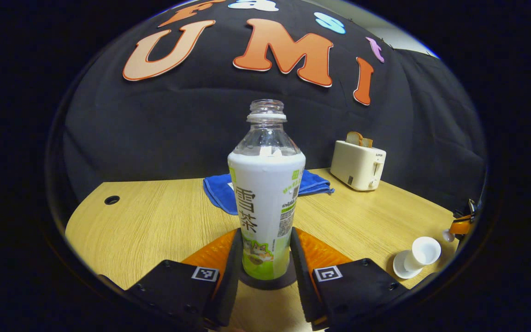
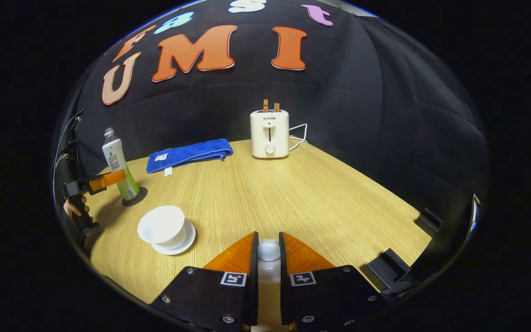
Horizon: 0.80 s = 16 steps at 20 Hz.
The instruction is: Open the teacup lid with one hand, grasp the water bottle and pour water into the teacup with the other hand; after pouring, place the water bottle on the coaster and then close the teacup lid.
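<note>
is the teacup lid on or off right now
Off: the teacup stands open on its saucer, and the right tongs hold the lid.

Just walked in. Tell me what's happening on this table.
A person works a tool in each hand. The left tool brackets the uncapped water bottle, which stands upright on the dark coaster. The right tool pinches the white teacup lid, held away from the teacup, which sits open on its saucer.
</note>
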Motion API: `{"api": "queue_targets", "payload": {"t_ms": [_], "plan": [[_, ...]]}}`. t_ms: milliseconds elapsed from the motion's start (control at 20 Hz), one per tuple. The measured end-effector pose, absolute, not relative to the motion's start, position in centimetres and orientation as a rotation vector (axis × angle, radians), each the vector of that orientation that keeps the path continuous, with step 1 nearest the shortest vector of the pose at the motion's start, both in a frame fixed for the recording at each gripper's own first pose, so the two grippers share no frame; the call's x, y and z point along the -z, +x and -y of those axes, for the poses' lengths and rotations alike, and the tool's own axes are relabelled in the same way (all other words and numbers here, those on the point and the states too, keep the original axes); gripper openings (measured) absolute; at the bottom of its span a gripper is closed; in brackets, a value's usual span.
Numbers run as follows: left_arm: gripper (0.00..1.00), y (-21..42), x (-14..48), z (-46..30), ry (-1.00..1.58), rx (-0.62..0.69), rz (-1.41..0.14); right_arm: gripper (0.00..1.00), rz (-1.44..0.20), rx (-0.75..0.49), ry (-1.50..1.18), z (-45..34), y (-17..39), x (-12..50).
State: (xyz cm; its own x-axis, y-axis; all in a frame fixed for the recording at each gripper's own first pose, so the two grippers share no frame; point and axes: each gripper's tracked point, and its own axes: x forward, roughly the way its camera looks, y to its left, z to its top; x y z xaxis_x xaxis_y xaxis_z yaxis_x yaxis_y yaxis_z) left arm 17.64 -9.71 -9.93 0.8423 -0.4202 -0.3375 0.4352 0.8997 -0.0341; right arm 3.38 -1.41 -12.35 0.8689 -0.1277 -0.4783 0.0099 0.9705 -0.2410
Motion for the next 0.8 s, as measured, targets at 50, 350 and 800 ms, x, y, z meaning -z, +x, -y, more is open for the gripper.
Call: {"api": "queue_targets", "payload": {"t_ms": [50,350,800], "plan": [[0.61,17.4,10.0,9.7,0.052,0.452,-0.344,0.20,-0.514,0.072,-0.235,1.4,3.4,12.4],[0.71,16.7,10.4,10.0,0.071,0.444,-0.347,0.20,-0.494,0.064,-0.251,0.8,3.5,11.6],[0.91,12.3,11.2,9.3,0.115,0.408,-0.366,0.19,-0.409,-0.002,-0.245,-1.4,4.0,8.7]]}}
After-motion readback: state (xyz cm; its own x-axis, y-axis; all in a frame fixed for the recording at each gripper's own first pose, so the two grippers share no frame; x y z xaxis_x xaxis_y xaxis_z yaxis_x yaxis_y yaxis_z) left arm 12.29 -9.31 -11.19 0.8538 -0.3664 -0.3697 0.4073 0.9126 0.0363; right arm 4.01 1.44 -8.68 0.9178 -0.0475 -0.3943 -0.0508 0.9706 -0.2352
